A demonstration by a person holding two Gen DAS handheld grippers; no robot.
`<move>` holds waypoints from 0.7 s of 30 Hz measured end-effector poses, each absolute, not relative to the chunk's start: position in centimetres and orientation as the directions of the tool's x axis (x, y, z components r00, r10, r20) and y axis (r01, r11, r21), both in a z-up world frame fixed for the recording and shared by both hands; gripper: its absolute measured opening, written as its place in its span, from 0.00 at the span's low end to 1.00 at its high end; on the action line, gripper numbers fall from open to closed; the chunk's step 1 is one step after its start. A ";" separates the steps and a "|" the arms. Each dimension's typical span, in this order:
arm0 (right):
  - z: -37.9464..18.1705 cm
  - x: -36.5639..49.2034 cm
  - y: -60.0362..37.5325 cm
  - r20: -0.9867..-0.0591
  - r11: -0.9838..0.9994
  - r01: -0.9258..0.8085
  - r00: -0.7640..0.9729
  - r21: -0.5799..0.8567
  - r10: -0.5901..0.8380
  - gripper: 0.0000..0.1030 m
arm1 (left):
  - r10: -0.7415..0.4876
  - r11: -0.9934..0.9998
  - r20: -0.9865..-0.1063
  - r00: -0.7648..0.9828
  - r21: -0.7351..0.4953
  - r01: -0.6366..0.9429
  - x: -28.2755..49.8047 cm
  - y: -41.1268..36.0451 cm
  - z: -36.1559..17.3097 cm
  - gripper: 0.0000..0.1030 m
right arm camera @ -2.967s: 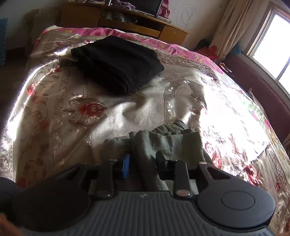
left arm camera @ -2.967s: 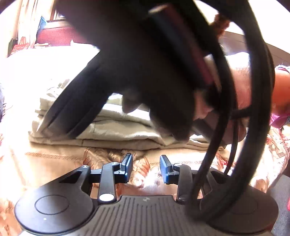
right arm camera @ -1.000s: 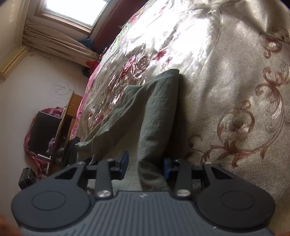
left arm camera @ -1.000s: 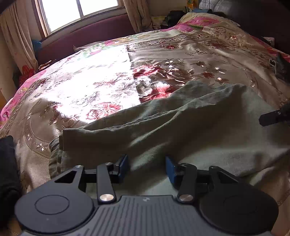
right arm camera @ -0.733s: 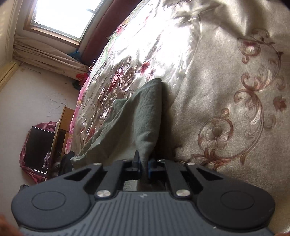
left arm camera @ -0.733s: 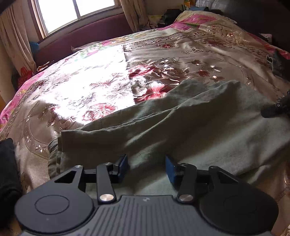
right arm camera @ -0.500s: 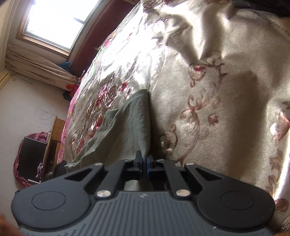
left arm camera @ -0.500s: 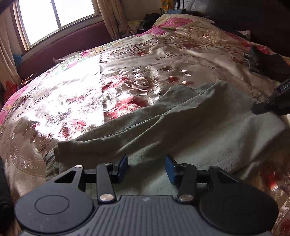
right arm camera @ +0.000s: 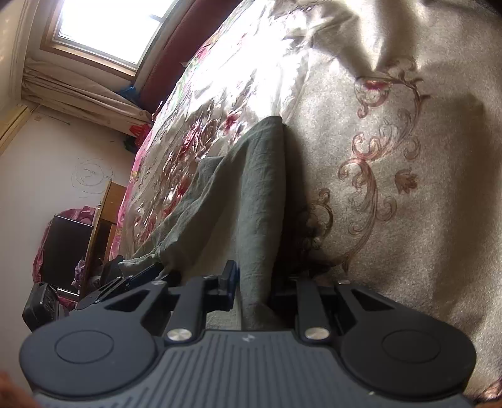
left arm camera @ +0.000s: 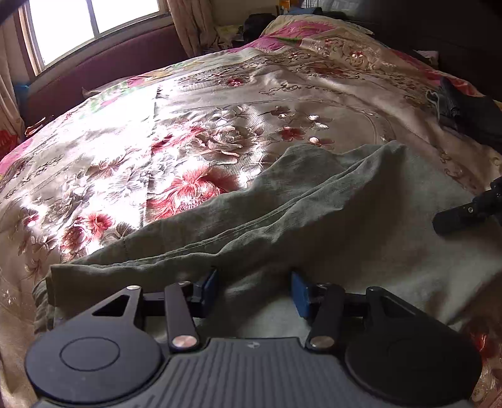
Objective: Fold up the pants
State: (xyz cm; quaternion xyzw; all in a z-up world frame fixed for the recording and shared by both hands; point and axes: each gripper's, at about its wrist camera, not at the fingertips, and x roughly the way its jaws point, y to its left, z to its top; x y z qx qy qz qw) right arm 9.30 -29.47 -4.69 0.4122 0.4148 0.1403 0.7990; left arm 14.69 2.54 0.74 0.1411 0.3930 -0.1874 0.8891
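Grey-green pants (left arm camera: 313, 219) lie stretched across the flowered bedspread (left arm camera: 188, 131). My left gripper (left arm camera: 254, 290) is open, low over the pants near one end, with cloth between its blue pads but not pinched. In the right wrist view the pants (right arm camera: 251, 188) run away from me as a folded strip. My right gripper (right arm camera: 254, 282) is open around the strip's near end. The right gripper's tip shows at the right edge of the left wrist view (left arm camera: 464, 213).
Dark clothes (left arm camera: 470, 113) lie on the bed at the far right. A window (left arm camera: 94, 25) and a maroon headboard are beyond the bed. A wooden cabinet (right arm camera: 100, 226) with a dark screen stands at the bed's far end.
My right gripper, shut on the pants' end half a second ago, has opened. The pants have been drawn out straighter. My left gripper stays open over the cloth.
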 end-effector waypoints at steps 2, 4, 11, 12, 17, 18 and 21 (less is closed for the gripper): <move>-4.8 9.1 -29.8 -0.549 0.614 0.131 0.617 0.778 0.564 0.07 | -0.217 0.899 -0.750 0.625 0.097 0.428 14.9 3.3 1.0 0.67; -4.9 8.3 -30.5 -0.550 0.612 0.140 0.623 0.778 0.557 0.05 | -0.195 0.907 -0.731 0.654 0.119 0.405 14.9 4.2 1.7 0.67; -4.6 7.8 -30.8 -0.564 0.627 0.148 0.624 0.765 0.541 0.04 | -0.159 0.936 -0.732 0.663 0.102 0.338 15.7 6.7 1.6 0.67; -4.5 7.8 -30.7 -0.572 0.638 0.146 0.621 0.756 0.536 0.04 | -0.161 0.940 -0.715 0.680 0.100 0.327 15.6 6.8 2.0 0.67; -4.2 8.1 -30.3 -0.589 0.646 0.163 0.614 0.745 0.525 0.04 | -0.127 0.941 -0.711 0.692 0.134 0.310 15.9 7.5 1.8 0.67; -4.1 8.1 -30.3 -0.591 0.648 0.164 0.616 0.743 0.521 0.04 | -0.095 0.938 -0.726 0.681 0.163 0.305 16.1 7.6 1.1 0.67; -3.5 8.0 -29.9 -0.599 0.661 0.166 0.619 0.732 0.508 0.04 | -0.118 0.951 -0.709 0.696 0.121 0.285 15.2 8.4 1.4 0.67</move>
